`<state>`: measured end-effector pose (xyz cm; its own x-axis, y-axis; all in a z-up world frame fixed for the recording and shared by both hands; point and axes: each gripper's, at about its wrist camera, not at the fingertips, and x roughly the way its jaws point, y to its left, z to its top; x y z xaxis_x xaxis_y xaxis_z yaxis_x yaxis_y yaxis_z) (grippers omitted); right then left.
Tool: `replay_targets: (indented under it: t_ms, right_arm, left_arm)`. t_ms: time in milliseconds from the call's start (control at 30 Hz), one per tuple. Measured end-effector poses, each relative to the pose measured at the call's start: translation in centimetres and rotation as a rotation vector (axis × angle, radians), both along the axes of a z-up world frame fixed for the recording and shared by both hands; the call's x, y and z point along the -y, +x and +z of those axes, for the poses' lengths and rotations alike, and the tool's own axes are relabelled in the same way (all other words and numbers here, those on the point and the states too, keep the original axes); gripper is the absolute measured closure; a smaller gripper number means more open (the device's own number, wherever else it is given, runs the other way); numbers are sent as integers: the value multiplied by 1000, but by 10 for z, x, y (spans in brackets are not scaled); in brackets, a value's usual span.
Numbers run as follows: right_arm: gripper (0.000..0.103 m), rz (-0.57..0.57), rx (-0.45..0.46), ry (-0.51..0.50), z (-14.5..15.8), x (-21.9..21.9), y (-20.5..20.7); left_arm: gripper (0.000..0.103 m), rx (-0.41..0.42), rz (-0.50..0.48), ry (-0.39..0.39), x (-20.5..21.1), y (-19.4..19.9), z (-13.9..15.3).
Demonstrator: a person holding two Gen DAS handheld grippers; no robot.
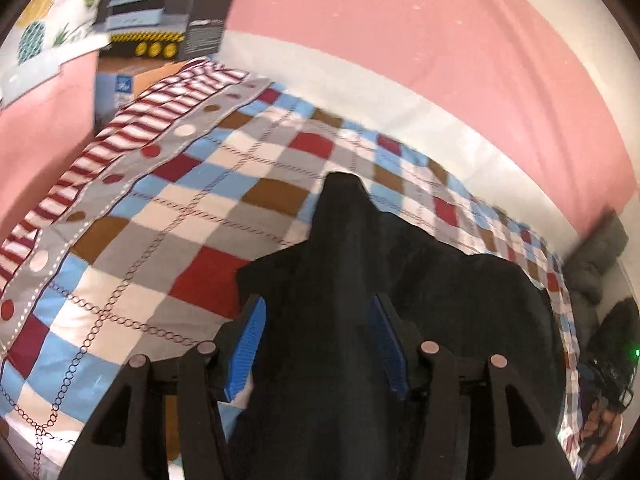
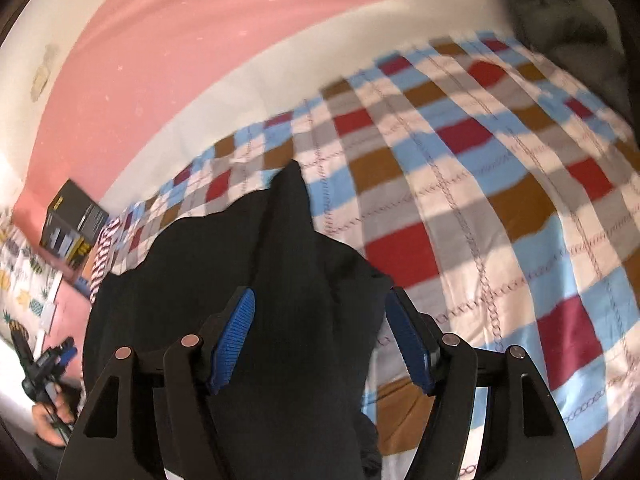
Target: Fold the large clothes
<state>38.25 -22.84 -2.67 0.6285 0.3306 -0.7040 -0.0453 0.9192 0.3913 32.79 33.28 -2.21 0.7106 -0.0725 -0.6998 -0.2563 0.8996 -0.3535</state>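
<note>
A large black garment (image 1: 400, 300) lies on a checkered bedspread (image 1: 180, 208). In the left wrist view a peak of the black cloth rises between the blue pads (image 1: 248, 344) of my left gripper (image 1: 320, 344), whose jaws stand wide apart around it. In the right wrist view the same garment (image 2: 240, 280) passes between the blue pads (image 2: 234, 340) of my right gripper (image 2: 320, 344), also held wide apart, with a point of cloth sticking up ahead. The left gripper and the hand holding it show at the lower left of the right wrist view (image 2: 48, 364).
A pink and white wall (image 1: 400, 40) runs behind the bed. A dark printed box (image 1: 168, 12) on a cardboard box stands at the bed's far left corner, beside a striped, dotted bedspread border (image 1: 132, 128). A grey blanket (image 2: 568, 20) lies at the far right.
</note>
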Motion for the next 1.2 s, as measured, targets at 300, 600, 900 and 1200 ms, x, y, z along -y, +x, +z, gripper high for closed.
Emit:
replay_targets:
  t_ms: [300, 600, 900, 1200]
  right_arm:
    - [79, 85, -92, -172, -58, -51, 25]
    - [76, 104, -32, -215, -22, -58, -7]
    - [76, 131, -68, -256, -46, -53, -78]
    - [76, 141, -47, -244, -20, -58, -105]
  left_arm:
    - [48, -91, -60, 147, 36, 43, -49]
    - [48, -43, -42, 167, 50, 3, -15]
    - [47, -111, 6, 155, 54, -81, -41]
    - [48, -110, 51, 137, 72, -114, -17]
